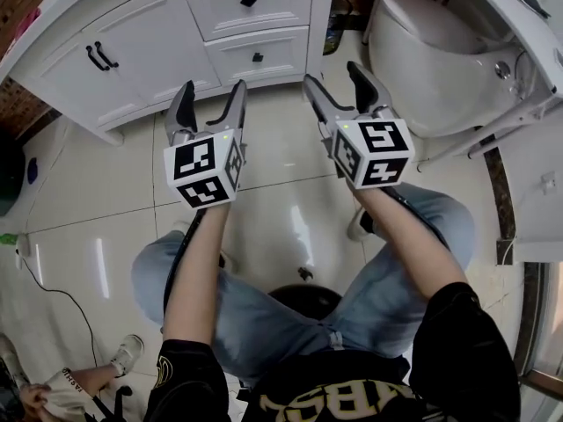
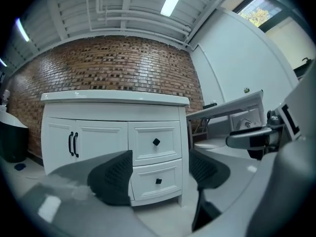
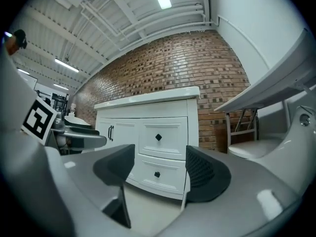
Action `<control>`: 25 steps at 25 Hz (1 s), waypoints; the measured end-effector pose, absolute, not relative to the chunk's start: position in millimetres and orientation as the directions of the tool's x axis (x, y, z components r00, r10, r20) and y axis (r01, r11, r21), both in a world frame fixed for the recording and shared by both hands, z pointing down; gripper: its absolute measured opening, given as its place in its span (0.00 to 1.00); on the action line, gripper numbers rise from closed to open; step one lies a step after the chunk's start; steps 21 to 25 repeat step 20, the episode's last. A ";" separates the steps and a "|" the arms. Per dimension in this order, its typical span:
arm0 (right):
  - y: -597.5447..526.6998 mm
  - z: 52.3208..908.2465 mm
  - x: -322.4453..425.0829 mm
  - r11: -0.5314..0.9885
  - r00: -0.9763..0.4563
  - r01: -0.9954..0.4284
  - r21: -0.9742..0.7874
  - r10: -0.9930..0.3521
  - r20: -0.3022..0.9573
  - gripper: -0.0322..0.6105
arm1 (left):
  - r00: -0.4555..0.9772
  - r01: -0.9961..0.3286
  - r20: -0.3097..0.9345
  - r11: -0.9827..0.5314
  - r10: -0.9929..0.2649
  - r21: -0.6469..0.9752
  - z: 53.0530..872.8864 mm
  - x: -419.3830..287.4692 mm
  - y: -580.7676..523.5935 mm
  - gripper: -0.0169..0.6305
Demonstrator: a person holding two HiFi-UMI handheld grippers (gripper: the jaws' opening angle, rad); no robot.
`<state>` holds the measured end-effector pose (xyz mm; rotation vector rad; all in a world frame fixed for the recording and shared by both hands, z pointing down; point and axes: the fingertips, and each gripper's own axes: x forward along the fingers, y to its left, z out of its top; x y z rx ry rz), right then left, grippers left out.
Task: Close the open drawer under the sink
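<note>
The white vanity (image 1: 132, 33) stands at the top of the head view. Its upper drawer (image 1: 251, 3) and lower drawer (image 1: 258, 57), each with a small black knob, both sit flush with the cabinet front. My left gripper (image 1: 211, 90) and right gripper (image 1: 334, 76) hover side by side over the tiled floor, a short way in front of the drawers and apart from them. Both point level at the cabinet. The left gripper view frames the lower drawer (image 2: 158, 180) between open jaws (image 2: 160, 167). The right gripper (image 3: 158, 169) is open too, with nothing held.
A white toilet (image 1: 431, 51) stands to the right of the vanity. The double doors with black handles (image 1: 101, 55) are to the left of the drawers. A dark bin (image 2: 12, 142) stands at the far left. Another person's shoe (image 1: 127, 354) and a cable (image 1: 62, 297) lie at lower left.
</note>
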<state>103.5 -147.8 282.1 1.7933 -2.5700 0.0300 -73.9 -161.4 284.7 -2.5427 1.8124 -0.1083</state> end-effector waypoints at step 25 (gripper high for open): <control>-136.4 279.4 90.1 0.395 -0.395 -0.919 -0.005 -0.918 0.028 0.53 | 0.303 -0.953 0.016 -0.303 -0.953 0.014 288.0 -75.3 -124.9 0.58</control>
